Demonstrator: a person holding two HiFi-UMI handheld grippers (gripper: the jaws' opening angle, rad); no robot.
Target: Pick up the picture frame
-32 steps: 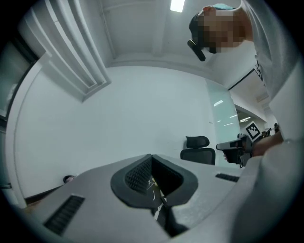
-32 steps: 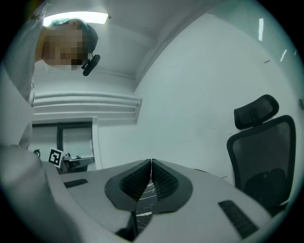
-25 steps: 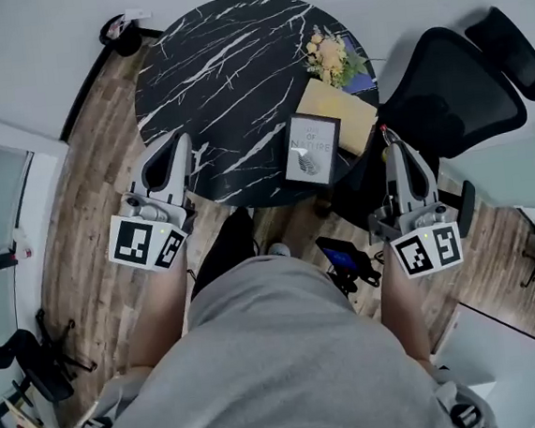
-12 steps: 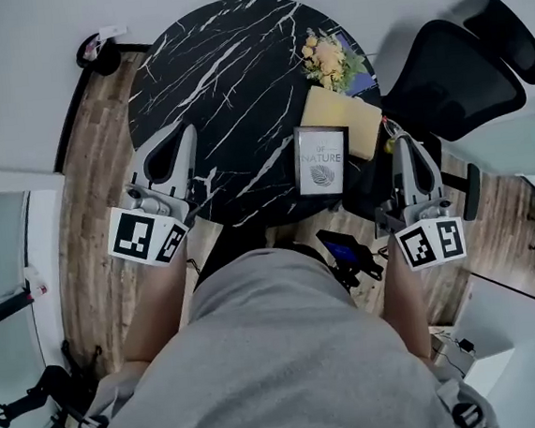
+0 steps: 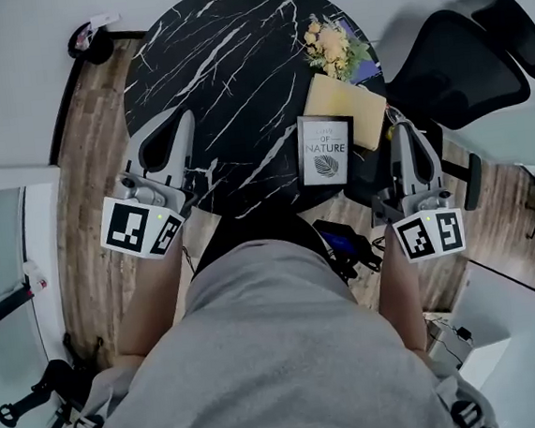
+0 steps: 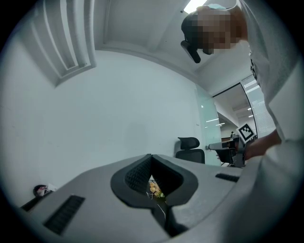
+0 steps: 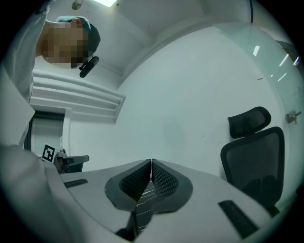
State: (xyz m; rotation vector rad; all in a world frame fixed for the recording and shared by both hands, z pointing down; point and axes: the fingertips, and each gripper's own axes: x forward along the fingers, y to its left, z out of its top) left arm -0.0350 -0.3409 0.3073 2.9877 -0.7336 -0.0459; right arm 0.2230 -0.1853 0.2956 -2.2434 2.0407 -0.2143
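The picture frame (image 5: 325, 150) is black-edged with a white leaf print. It lies flat near the right front rim of the round black marble table (image 5: 225, 62). My right gripper (image 5: 398, 127) is shut and empty, just right of the frame and off the table's edge; in the right gripper view (image 7: 151, 161) its pads touch. My left gripper (image 5: 186, 117) is over the table's left front rim, far from the frame. In the left gripper view (image 6: 151, 156) its tips meet with nothing held. The frame is hidden in both gripper views.
A yellow folder (image 5: 345, 109) lies just behind the frame, with a flower bunch (image 5: 332, 50) beyond it. A black office chair (image 5: 456, 68) stands close at the table's right. A small dark device (image 5: 346, 248) lies on the wooden floor below the table.
Both grippers have come closer to the table, still shut. The left one now reaches over the rim, and the right one sits nearer the frame's right side.
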